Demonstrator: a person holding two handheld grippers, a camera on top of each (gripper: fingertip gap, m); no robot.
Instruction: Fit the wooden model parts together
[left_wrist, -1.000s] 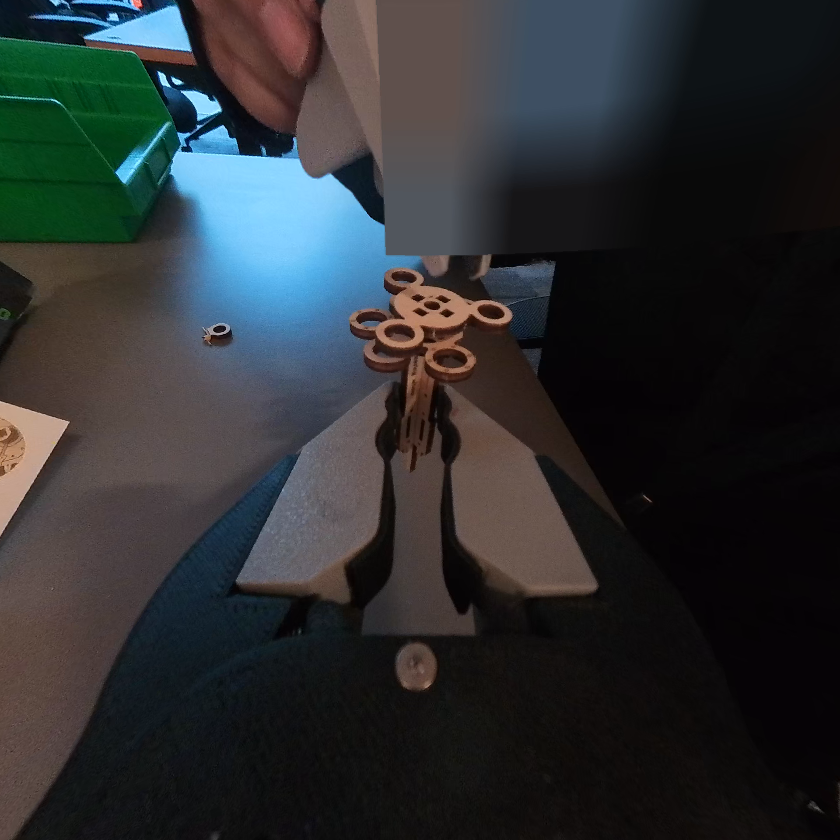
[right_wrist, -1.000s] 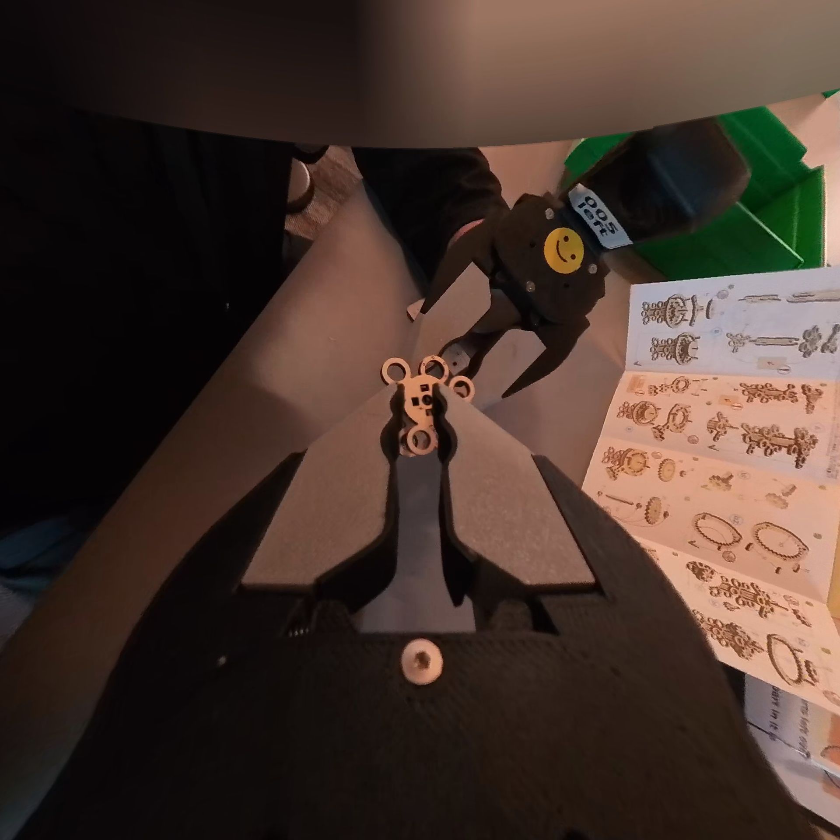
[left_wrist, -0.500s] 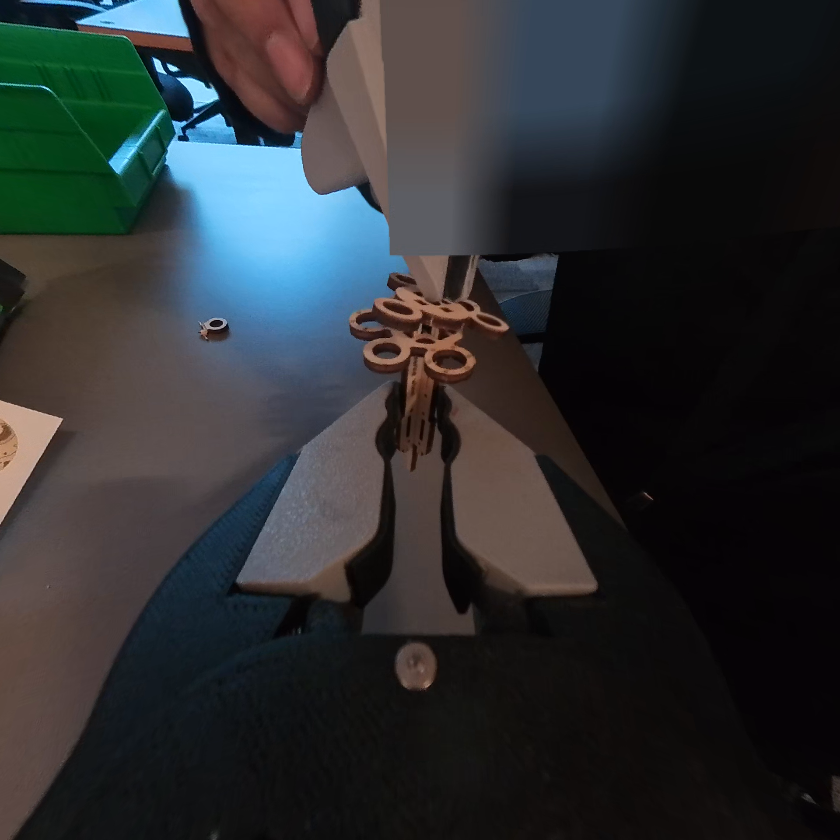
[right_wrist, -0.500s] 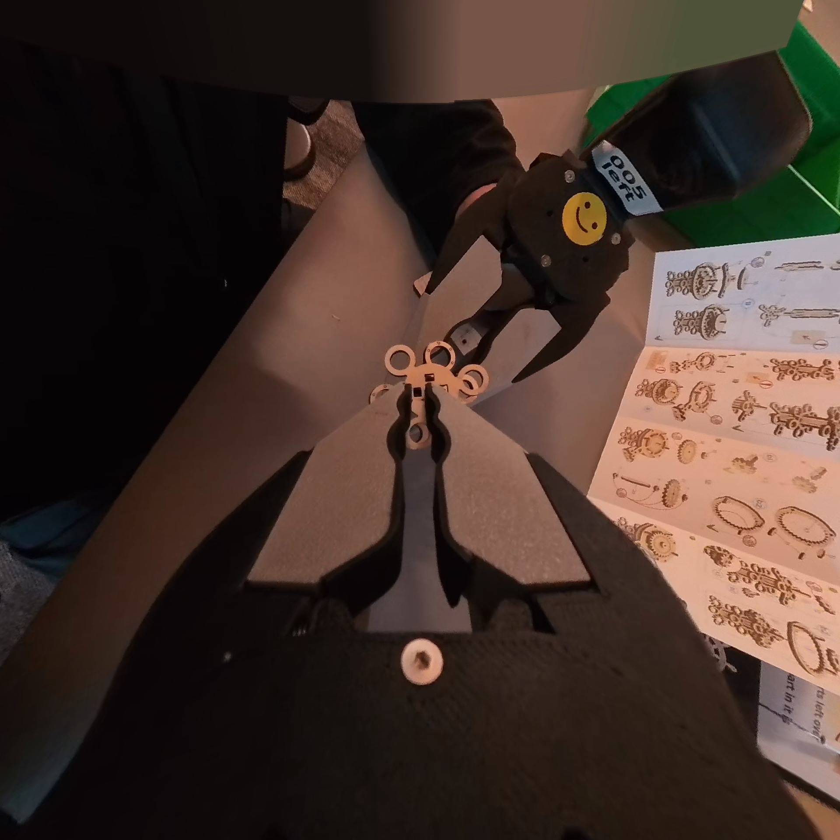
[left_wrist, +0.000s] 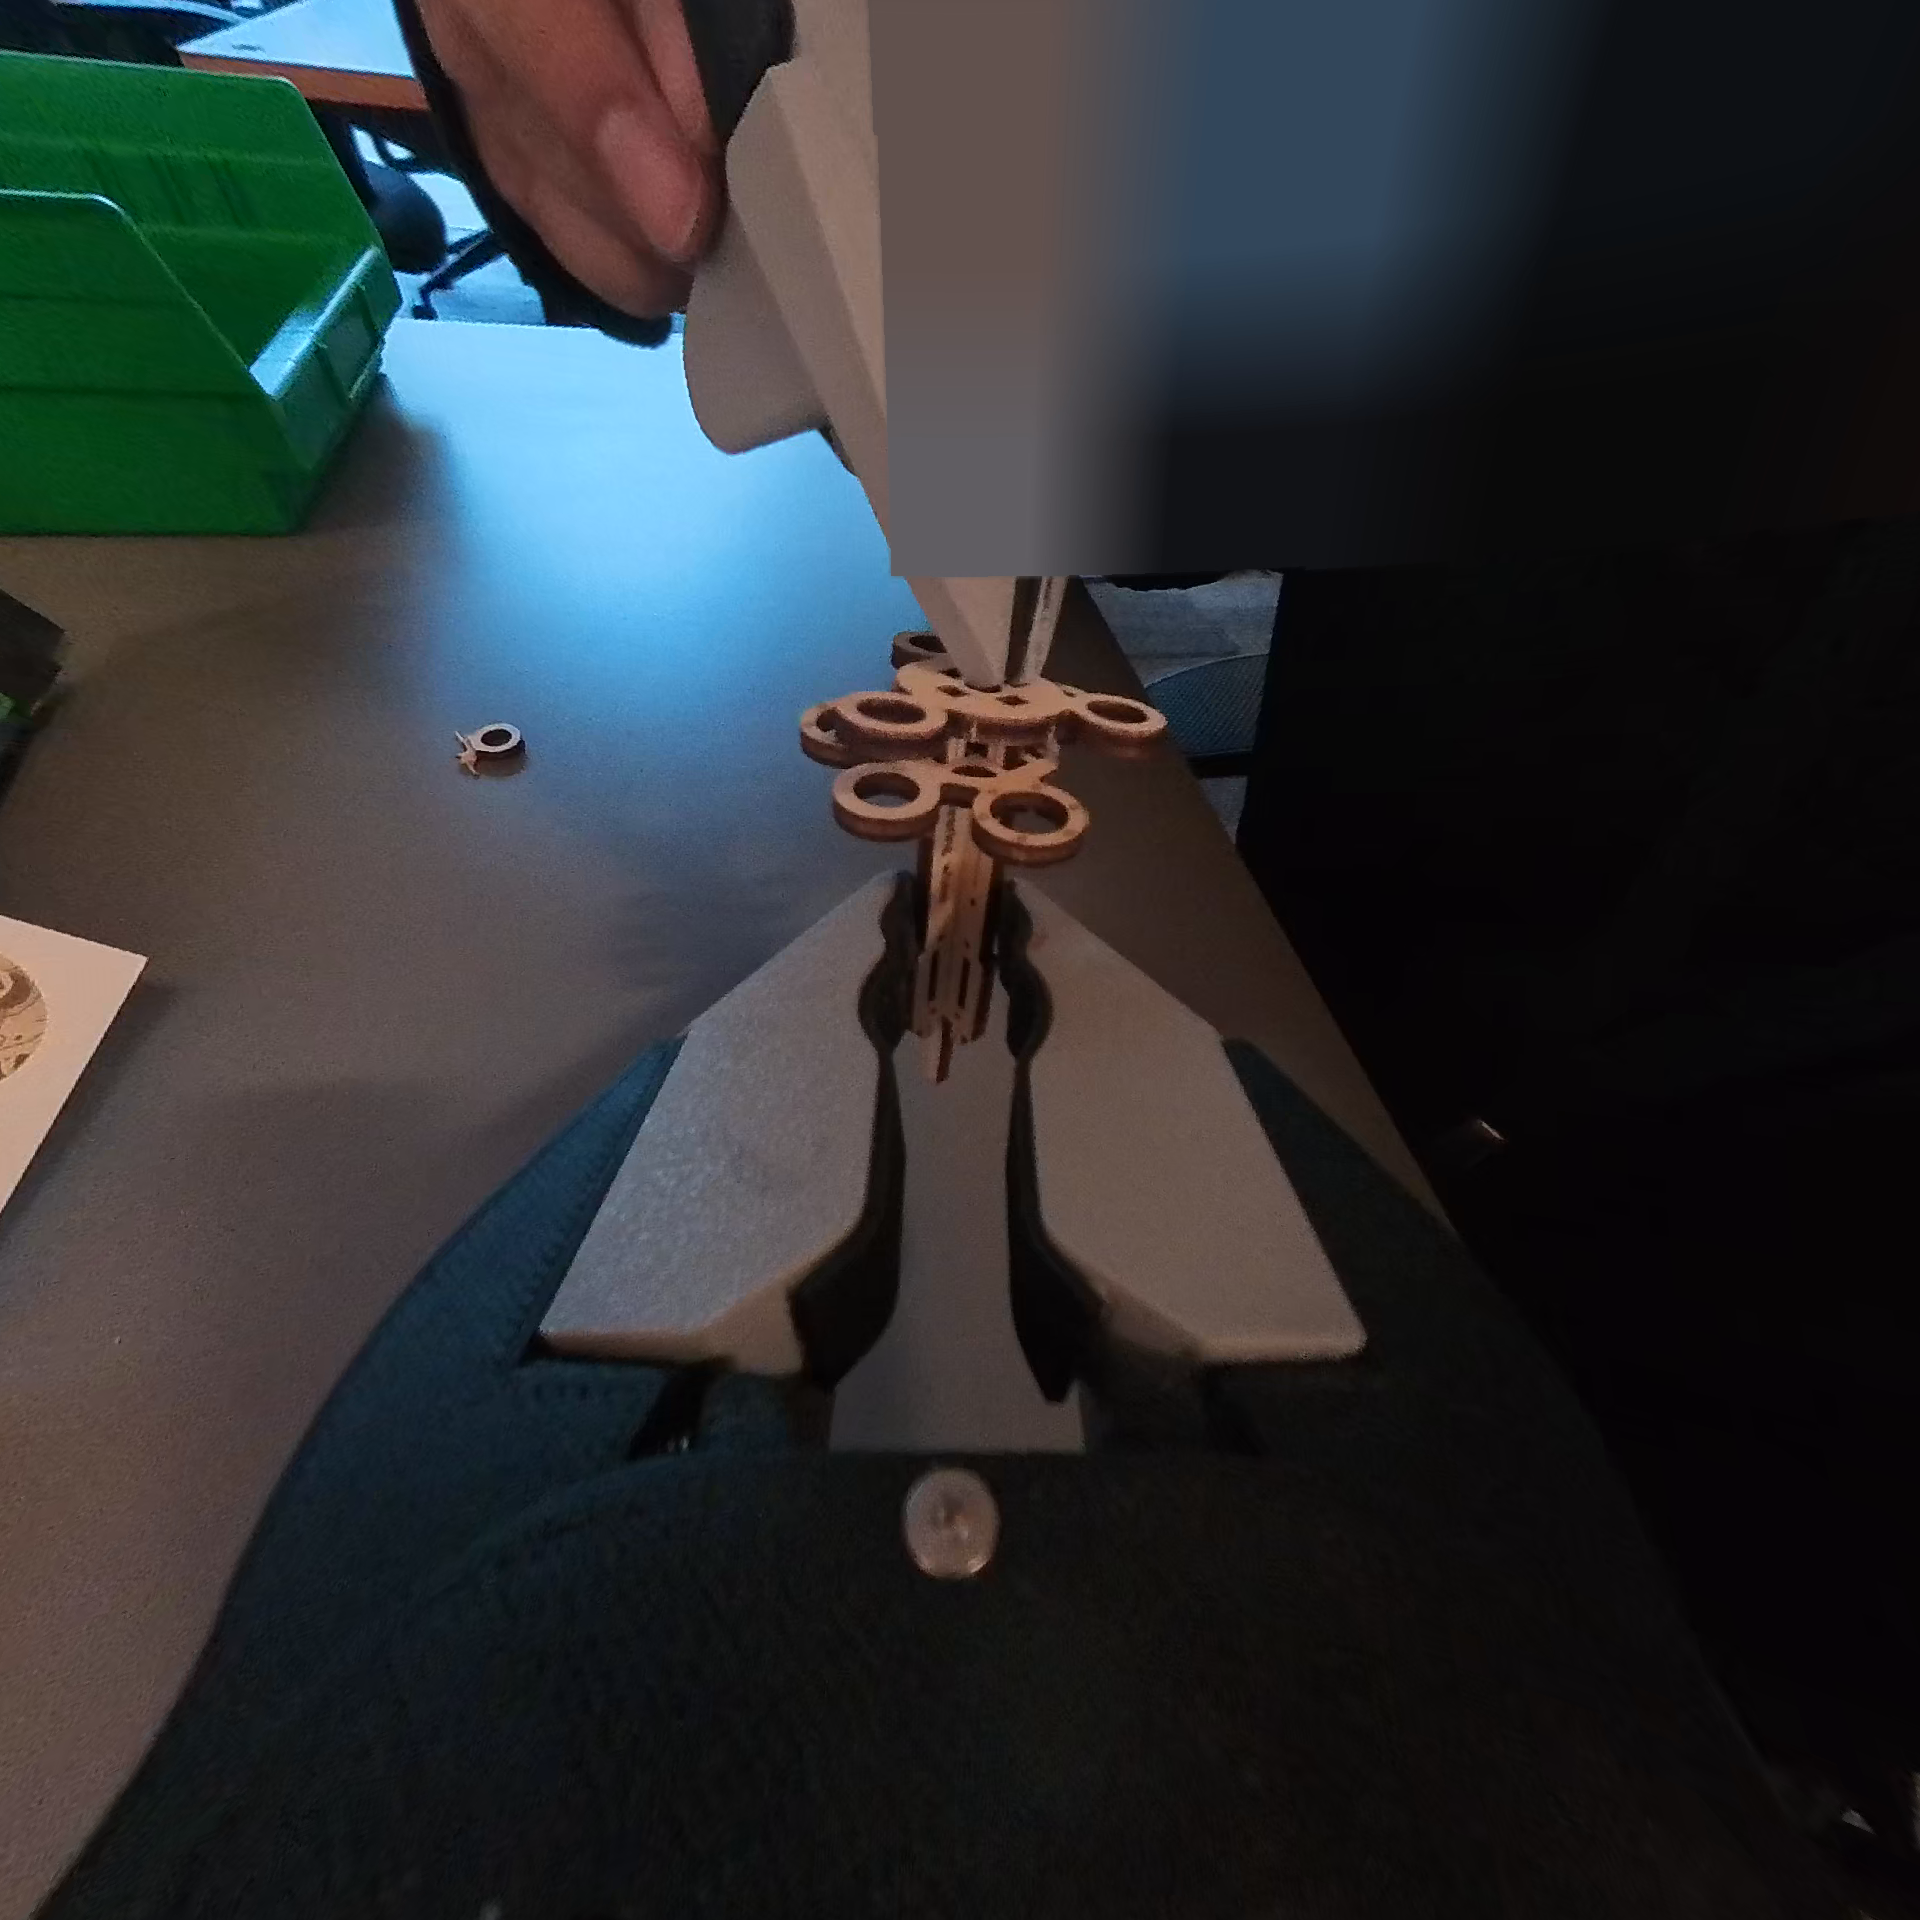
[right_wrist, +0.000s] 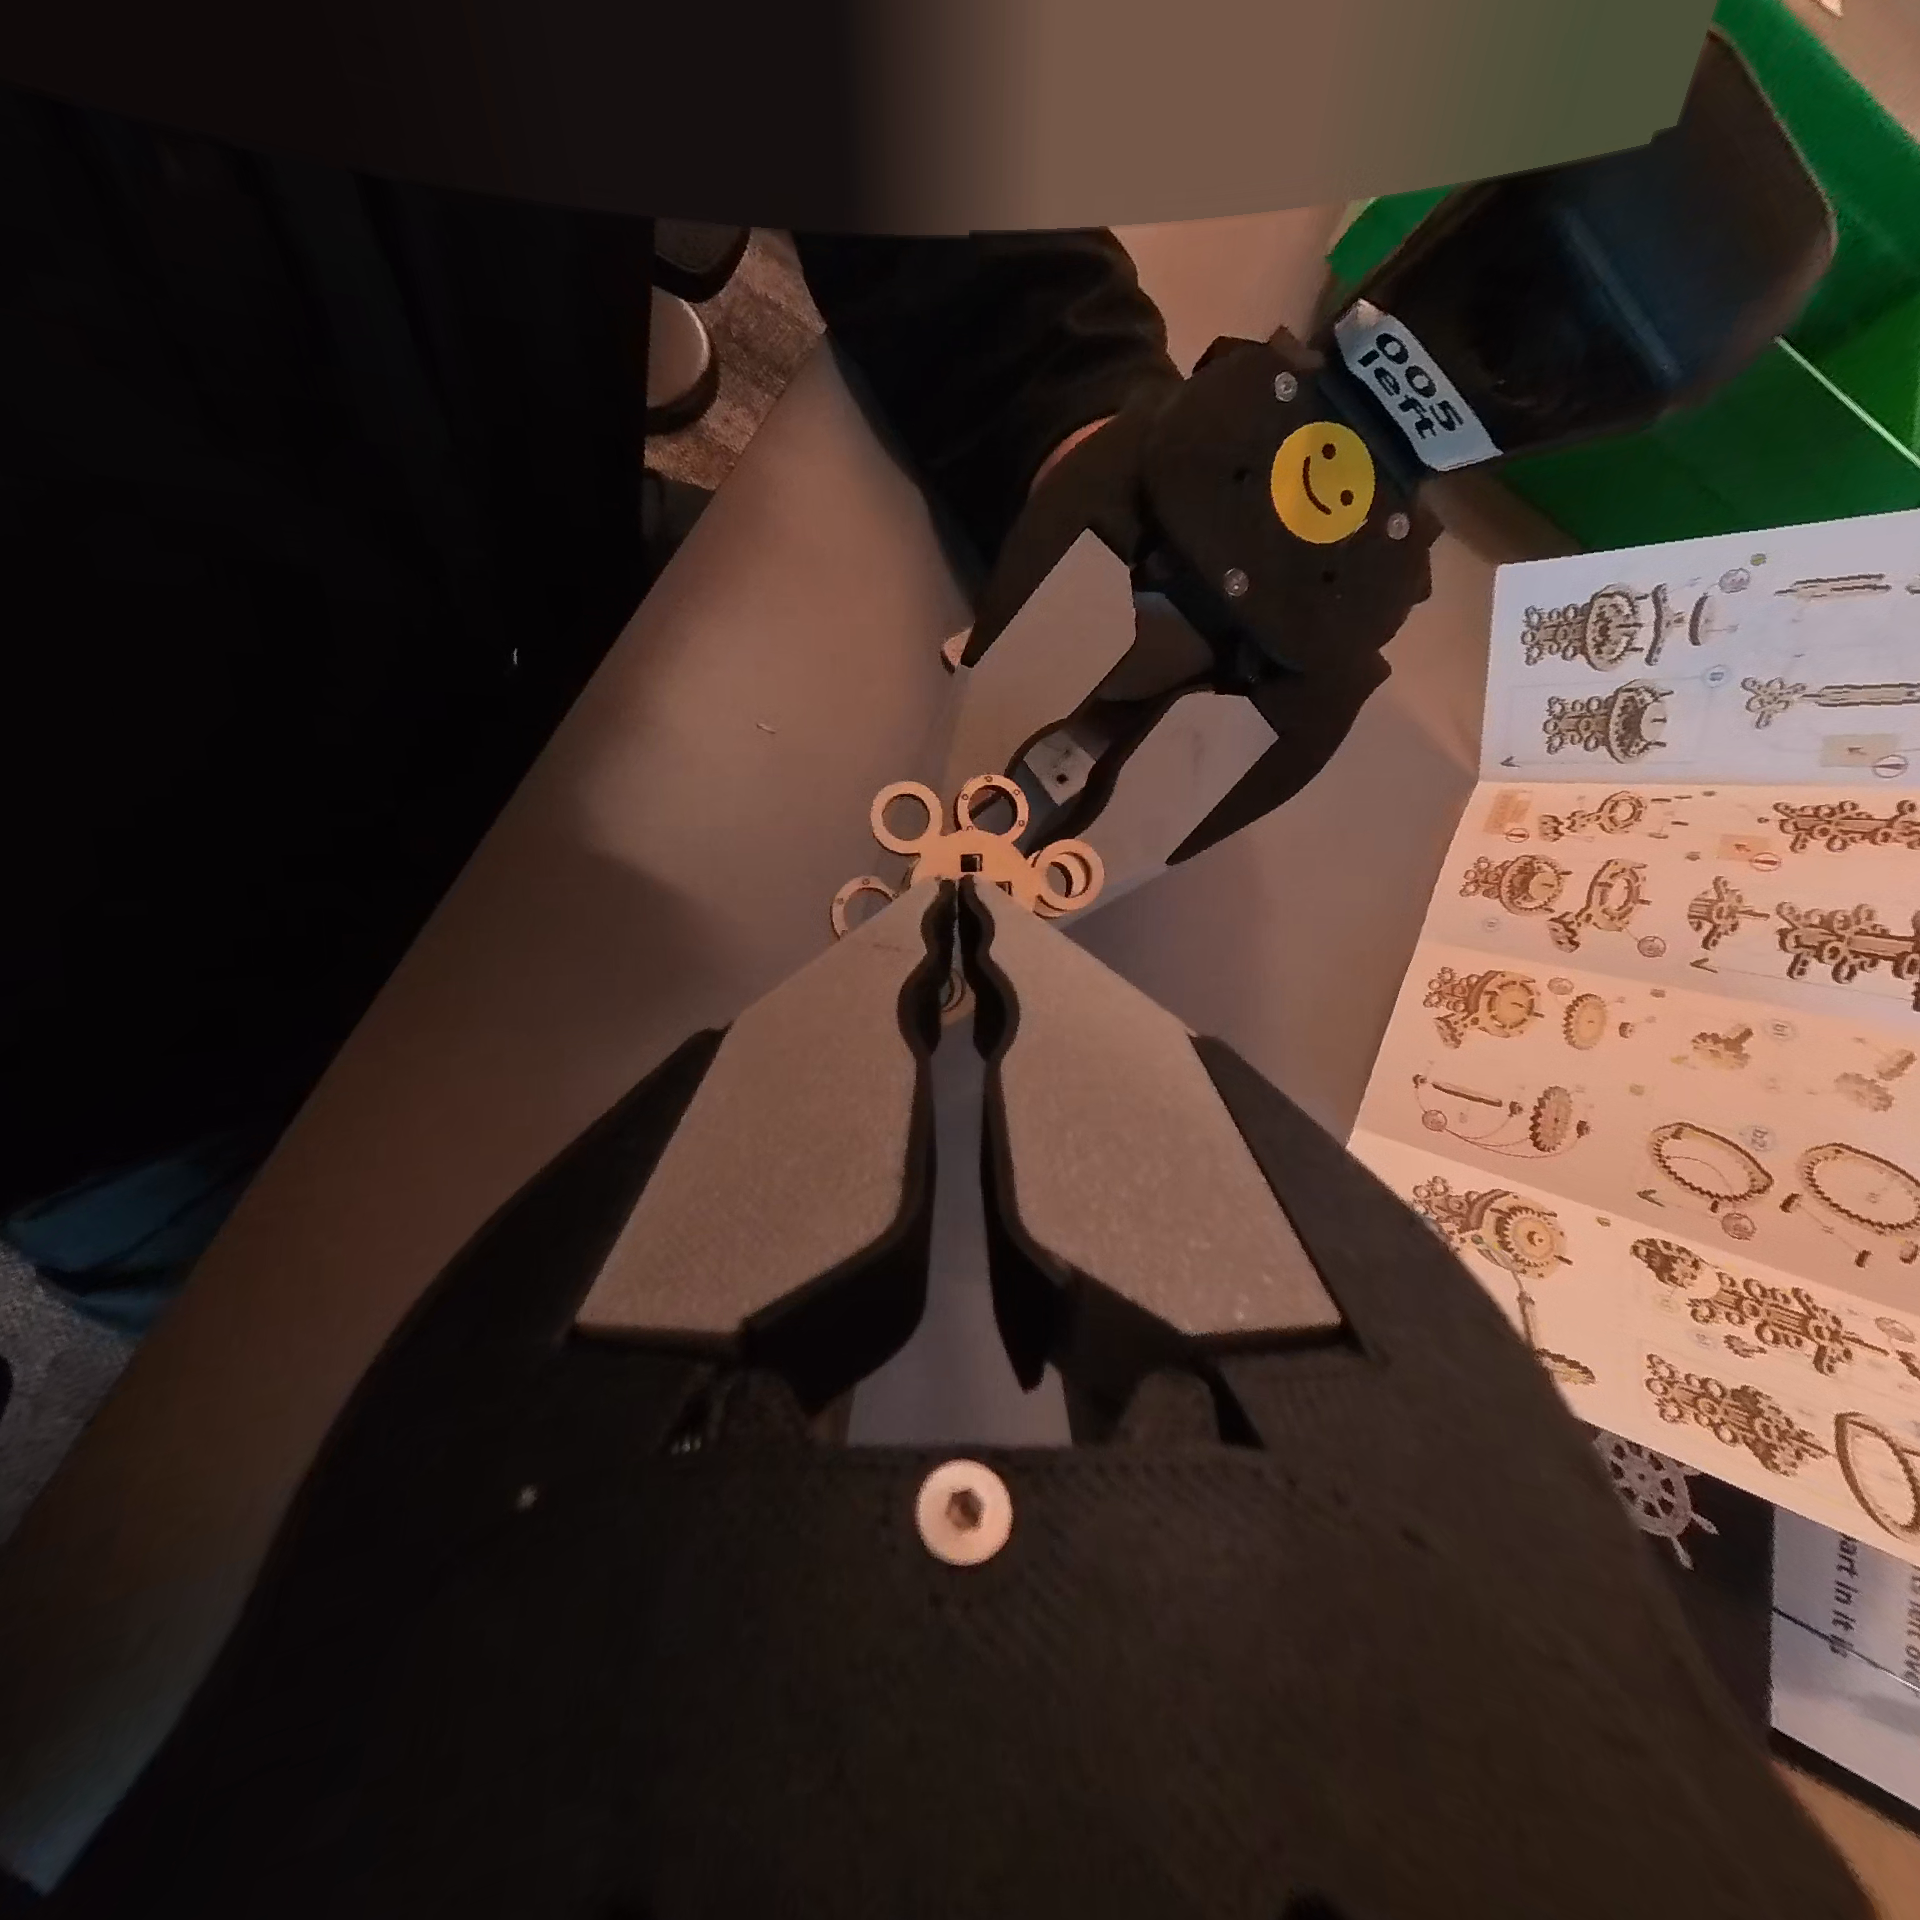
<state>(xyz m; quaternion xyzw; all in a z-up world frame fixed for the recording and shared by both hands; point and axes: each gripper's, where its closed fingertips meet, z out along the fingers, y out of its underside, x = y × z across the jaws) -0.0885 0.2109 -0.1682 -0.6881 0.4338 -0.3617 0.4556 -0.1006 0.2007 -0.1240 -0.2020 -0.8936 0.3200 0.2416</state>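
Green bin (left_wrist: 156, 312): stands at the far left corner of the table (left_wrist: 312, 987) in the left wrist view, well apart from the work.
Paper sheet (left_wrist: 42, 1039): white, at the table's left edge, only a corner showing.
Small ring (left_wrist: 497, 740): a loose piece lying flat on the table, between the green bin and the held model, apart from both.
Left gripper (left_wrist: 951, 904): narrow, its grey fingers (left_wrist: 769, 1143) clamped on the upright slotted shaft (left_wrist: 951, 935) of the wooden model, held above the table near its right edge.
Lower ring plate (left_wrist: 956, 810): sits on top of the shaft, level, its loops spreading to both sides.
Upper ring plate (left_wrist: 987, 712): lies just above the lower ring plate, nearly flat on it; in the right wrist view (right_wrist: 977, 868) its square centre hole shows.
Right gripper (right_wrist: 956, 914): nearly shut, tips pinching the upper ring plate's edge from above; in the left wrist view its tips (left_wrist: 997, 634) come down onto that plate.
Person's hand (left_wrist: 582, 156): grips the right gripper's body at the top of the left wrist view.
Instruction sheet (right_wrist: 1662, 935): unfolded on the table's right side in the right wrist view, beside the left gripper.
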